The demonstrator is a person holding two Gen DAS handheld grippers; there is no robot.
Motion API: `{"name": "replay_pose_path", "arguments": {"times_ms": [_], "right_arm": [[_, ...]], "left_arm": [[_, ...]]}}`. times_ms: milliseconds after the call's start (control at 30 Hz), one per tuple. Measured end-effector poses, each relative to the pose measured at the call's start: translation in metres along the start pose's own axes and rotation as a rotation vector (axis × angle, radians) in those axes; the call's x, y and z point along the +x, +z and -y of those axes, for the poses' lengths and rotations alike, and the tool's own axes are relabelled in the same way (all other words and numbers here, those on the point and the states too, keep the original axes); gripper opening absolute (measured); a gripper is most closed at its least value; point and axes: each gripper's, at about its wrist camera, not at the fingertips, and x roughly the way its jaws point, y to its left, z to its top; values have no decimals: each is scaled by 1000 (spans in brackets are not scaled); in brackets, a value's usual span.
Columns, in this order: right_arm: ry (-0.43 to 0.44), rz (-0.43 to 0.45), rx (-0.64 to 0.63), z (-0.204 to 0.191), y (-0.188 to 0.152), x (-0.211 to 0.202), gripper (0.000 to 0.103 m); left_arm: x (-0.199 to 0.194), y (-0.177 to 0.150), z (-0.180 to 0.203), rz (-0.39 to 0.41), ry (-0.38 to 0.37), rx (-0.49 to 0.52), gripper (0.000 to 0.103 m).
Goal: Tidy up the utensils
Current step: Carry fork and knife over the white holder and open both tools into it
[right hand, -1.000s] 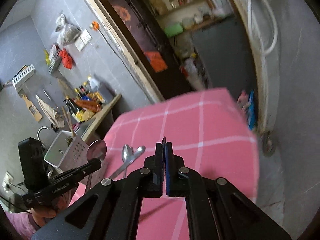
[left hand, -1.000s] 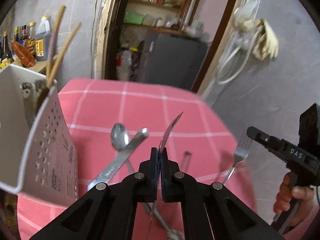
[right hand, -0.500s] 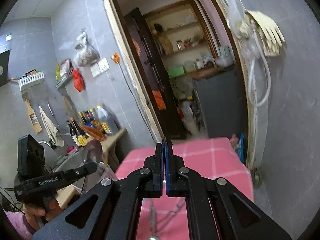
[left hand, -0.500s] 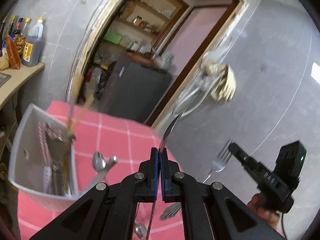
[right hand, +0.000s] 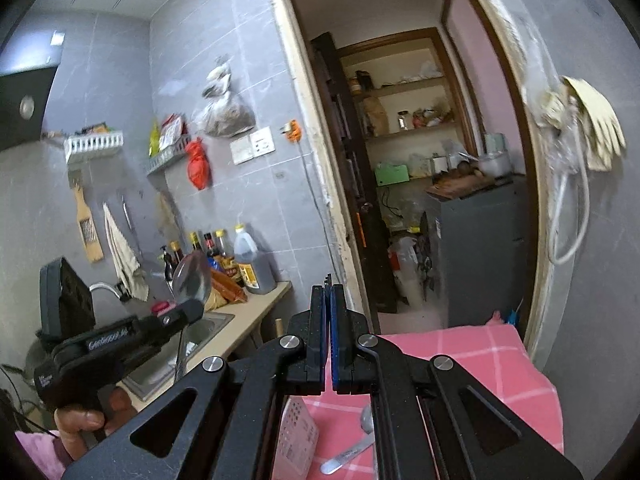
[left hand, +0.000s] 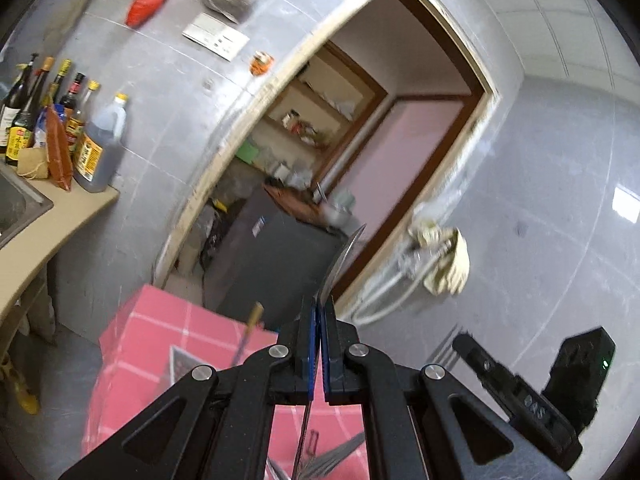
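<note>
Two claws up in the air, each with one thing to put away.

The left claw [left hand: 319, 304] is pinched tight on one shiny silver metal spoon [right hand: 192, 276]. The right claw [right hand: 329, 292] is pinched tight on one silver metal fork [left hand: 442, 354]. Below them, on the pink checked counter [right hand: 460, 344], stands one white plastic holder with little holes [right hand: 296, 436]. At least two more silver pieces [right hand: 344, 458] lie beside it, so I think the job is only partly done.
</note>
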Motion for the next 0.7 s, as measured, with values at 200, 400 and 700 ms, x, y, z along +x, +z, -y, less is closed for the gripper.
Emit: {"name": "replay_pose_path", "arguments": {"times_ms": [200,400,700], "right_arm": [[-52,-16,-123,-27,-1,14,2],[-47,-35,-184,-41,-8,27,2],[-24,-76,-233,-57,-27,45,2]], "left_arm": [[19,1,-17,62,41,16,3],[32,-13,-34,45,65,-6,3],[33,-24,-49,57,111,-15,3]]}}
